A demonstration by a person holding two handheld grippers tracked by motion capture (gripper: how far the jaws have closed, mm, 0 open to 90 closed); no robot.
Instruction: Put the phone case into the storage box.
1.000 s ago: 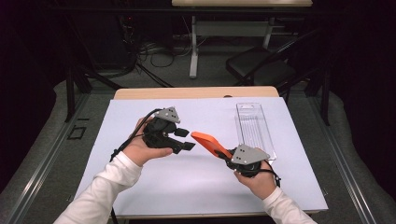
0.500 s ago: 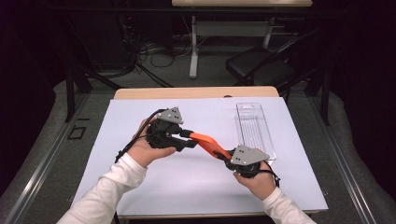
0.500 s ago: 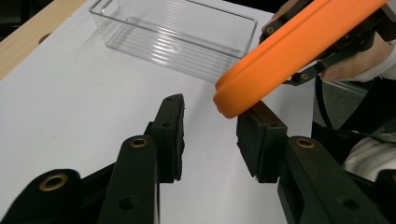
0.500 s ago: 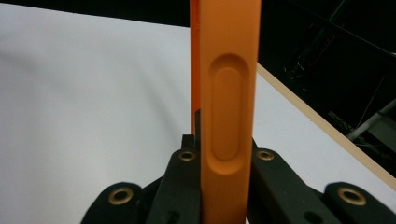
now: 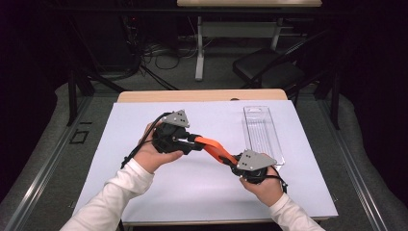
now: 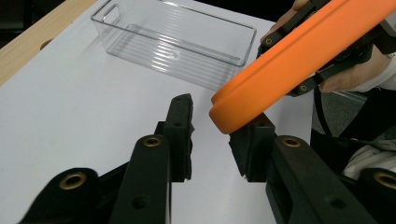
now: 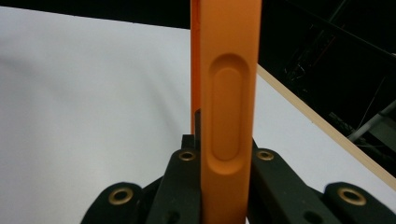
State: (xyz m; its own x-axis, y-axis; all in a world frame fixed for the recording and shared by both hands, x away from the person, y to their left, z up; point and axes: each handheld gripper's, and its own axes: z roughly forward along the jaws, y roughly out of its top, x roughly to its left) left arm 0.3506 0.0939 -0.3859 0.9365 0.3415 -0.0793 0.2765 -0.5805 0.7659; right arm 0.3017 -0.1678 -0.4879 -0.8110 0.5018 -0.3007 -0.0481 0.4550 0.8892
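right gripper (image 5: pixel 230 160) is pinching an orange handle-like piece (image 5: pixel 211 147), jaws pressed on both sides of it; in the right gripper view the orange piece (image 7: pixel 229 112) is rising straight up between the two black jaws, its long oval recess facing the camera. in the high view the piece is being held above the white tabletop (image 5: pixel 115 144), running up-left from the right gripper toward the left gripper (image 5: pixel 191 142), which is sitting near the tabletop's middle. left gripper's jaws have just been closing; in the left gripper view they are standing part-spread with a gap between them, and the rounded free end of the orange piece (image 6: pixel 285 70) is lying over the tip of the jaw on that view's right, looking like it is touching it, while the other jaw is standing apart from it. so the left gripper (image 6: pixel 212 135) is not pinching the piece. the right gripper (image 6: pixel 322 51) is showing farther off in that view, clamped on the piece's far end. a clear plastic bin (image 5: pixel 262 132) is sitting on the tabletop, just beyond the right hand (image 5: pixel 262 185), long side running away from the person. left hand (image 5: pixel 151 154) is wrapping the left gripper's body. white sleeves on both forearms.
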